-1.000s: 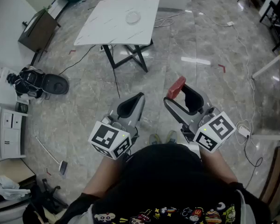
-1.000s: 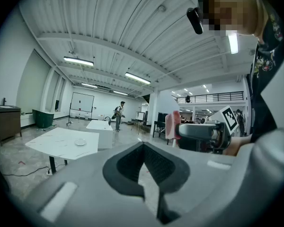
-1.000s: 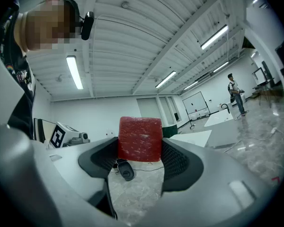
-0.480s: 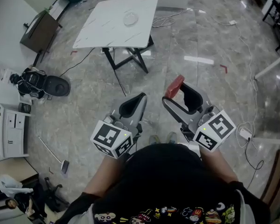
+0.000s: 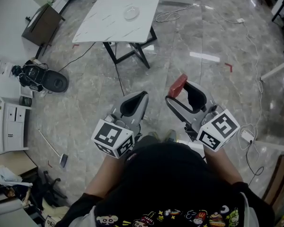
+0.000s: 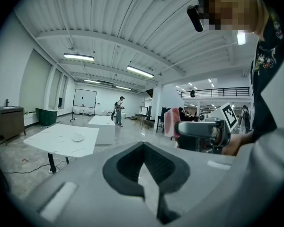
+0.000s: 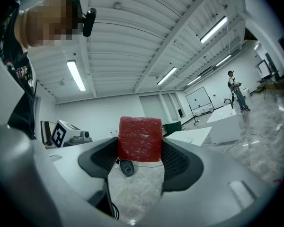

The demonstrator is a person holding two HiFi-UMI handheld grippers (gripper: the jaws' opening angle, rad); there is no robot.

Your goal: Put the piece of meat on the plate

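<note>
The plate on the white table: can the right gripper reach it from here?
Probably not yet. The plate sits on the table far ahead of the right gripper, which holds the meat. Open floor lies between; the person must walk closer.

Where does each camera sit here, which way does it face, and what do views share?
Head view: on the person's head, looking steeply down at the left gripper, the right gripper holding the meat, and the torso.
Left gripper view: riding the left gripper, looking along its shut jaws toward the table and plate; torso at right.
Right gripper view: riding the right gripper, looking along jaws clamping the meat; torso at left.
Shared: head and left gripper views both show table, plate and meat.
</note>
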